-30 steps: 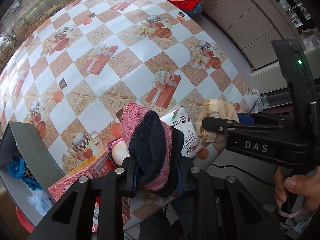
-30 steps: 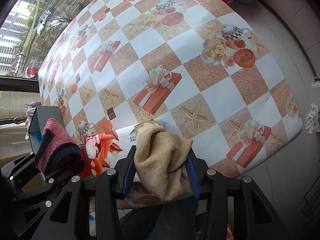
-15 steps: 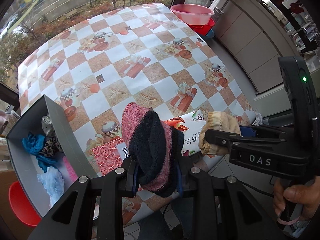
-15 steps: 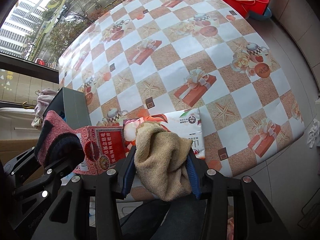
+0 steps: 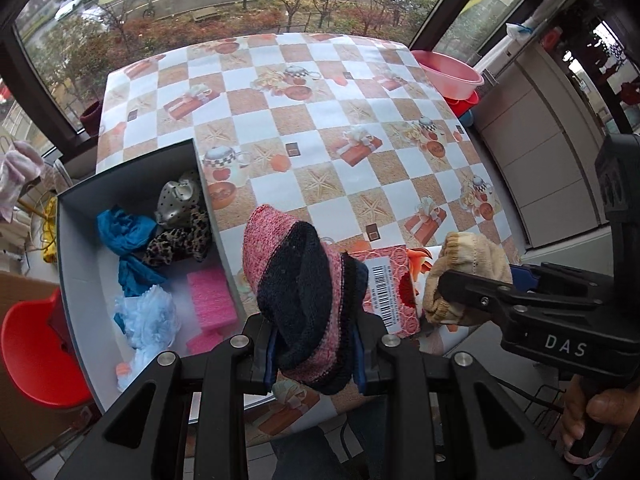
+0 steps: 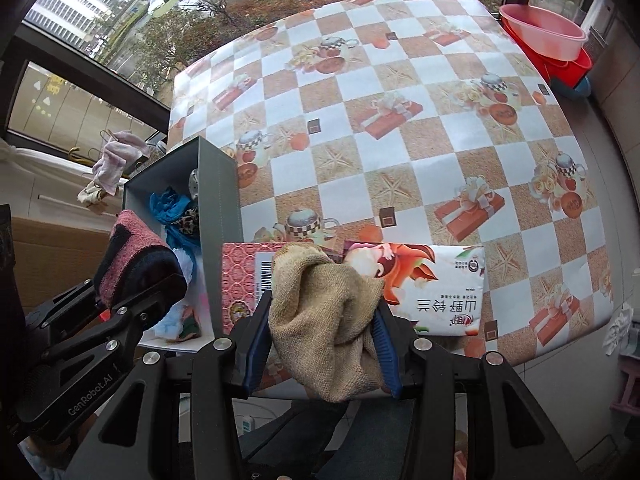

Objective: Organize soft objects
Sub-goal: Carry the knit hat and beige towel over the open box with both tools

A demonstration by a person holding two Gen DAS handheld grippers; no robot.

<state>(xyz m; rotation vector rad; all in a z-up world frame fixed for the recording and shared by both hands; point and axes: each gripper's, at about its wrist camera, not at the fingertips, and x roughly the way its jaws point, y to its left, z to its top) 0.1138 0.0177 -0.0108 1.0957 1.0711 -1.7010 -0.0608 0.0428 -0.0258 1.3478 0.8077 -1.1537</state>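
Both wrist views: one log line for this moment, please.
left gripper: shut on pink-and-black sock | right gripper: shut on tan sock | grey box: holds soft items, beside the left gripper | both socks: above the table's near edge

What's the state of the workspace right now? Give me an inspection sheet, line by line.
Surface: table under a checkered cloth, far part bare.
Job's things: pink-and-black sock in the left gripper; beige sock in the right gripper; grey box at the table's left edge holds blue cloth, leopard fabric and pink sponges.
Clutter: red packet and white packet lying flat near the front edge.
Grippers: both shut on their socks, held above the table.
Cables: thin black cable near the right handle.
Surroundings: window onto a street, pink basin, red chair.
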